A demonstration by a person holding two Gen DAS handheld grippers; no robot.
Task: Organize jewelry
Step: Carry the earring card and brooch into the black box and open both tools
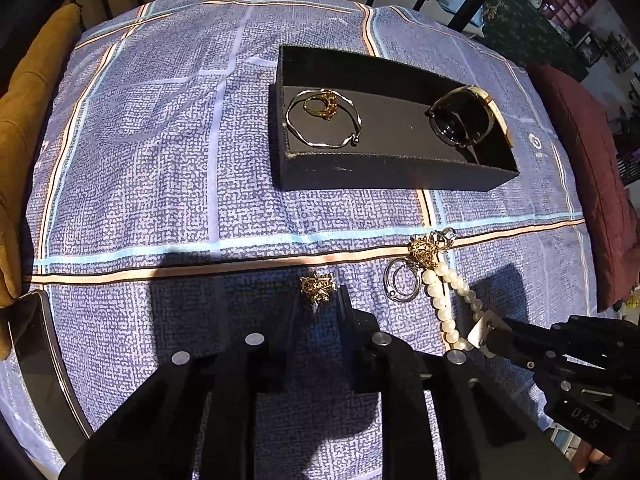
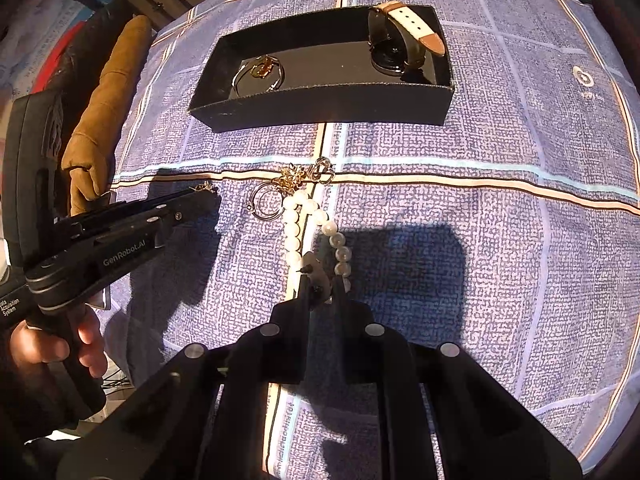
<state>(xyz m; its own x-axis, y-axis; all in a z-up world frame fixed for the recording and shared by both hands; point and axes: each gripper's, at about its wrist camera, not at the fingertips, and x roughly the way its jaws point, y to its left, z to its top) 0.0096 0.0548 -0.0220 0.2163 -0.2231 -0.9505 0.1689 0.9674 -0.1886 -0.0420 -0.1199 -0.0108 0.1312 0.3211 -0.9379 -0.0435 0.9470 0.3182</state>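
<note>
The pearl bracelet (image 2: 310, 224) lies lengthwise toward the black box (image 2: 320, 108), right gripper (image 2: 322, 280) pinching its near end, left gripper (image 1: 318, 300) closed around a gold ring (image 1: 318, 286) on the checked blue bedspread (image 1: 160, 140).

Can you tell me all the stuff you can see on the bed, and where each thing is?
box: one, black, open, on the far part of the sheet
bangle: one, silver, in the box's left end
gold ring: one, lying inside the bangle
watch: one, dark face, cream and tan strap, box's right end
gold brooch: one, on the sheet, at the left gripper's tips
pearl bracelet: one, white, on the sheet
hoop rings: two, silver, left of the pearls
gold charm: one, at the pearls' far end
sheet: one, blue checked
left gripper: black, around the brooch
right gripper: black, closed on the bracelet
</note>
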